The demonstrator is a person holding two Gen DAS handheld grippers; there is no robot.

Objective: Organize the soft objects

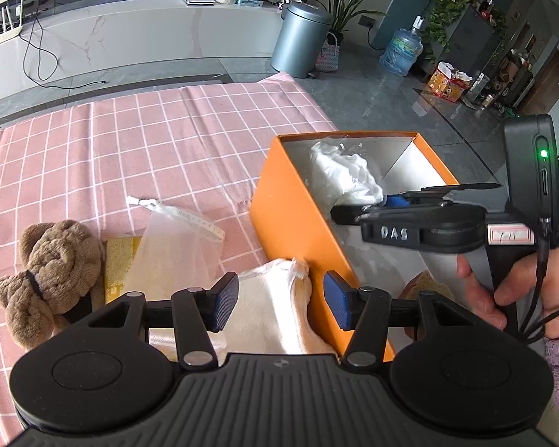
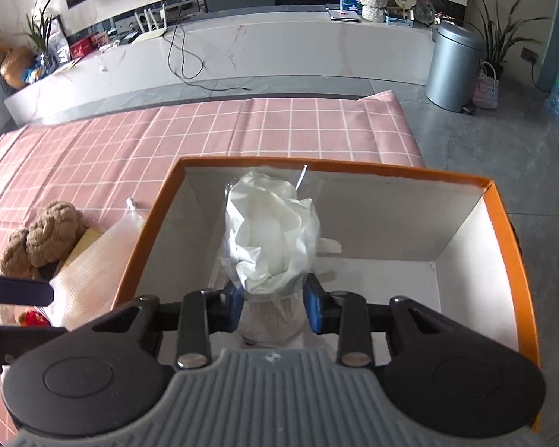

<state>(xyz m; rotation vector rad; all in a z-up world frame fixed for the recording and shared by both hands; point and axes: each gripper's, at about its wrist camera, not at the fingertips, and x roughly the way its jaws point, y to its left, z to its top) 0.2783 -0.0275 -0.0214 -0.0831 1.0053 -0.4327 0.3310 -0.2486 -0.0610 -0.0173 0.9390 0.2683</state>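
An orange box point(image 2: 149, 253) stands on the pink checked tablecloth point(image 2: 205, 138). My right gripper point(image 2: 275, 307) is inside it, shut on the neck of a clear bag of white soft stuff point(image 2: 272, 231). The left wrist view shows this gripper point(image 1: 376, 205) from the side, with the bag point(image 1: 344, 177) and the box point(image 1: 294, 223). My left gripper point(image 1: 281, 303) is open just outside the box's left wall. A cream towel point(image 1: 272, 298) lies between its fingers, and the right pad stands clear of it. A brown plush toy point(image 1: 52, 272) lies further left.
A yellow sponge point(image 1: 119, 260) and a see-through mesh pouch point(image 1: 175, 249) lie between the plush and the towel. A person's hand point(image 1: 503, 294) holds the right gripper. Beyond the table's far edge are a grey bin point(image 1: 302, 41) and a water bottle point(image 1: 402, 50).
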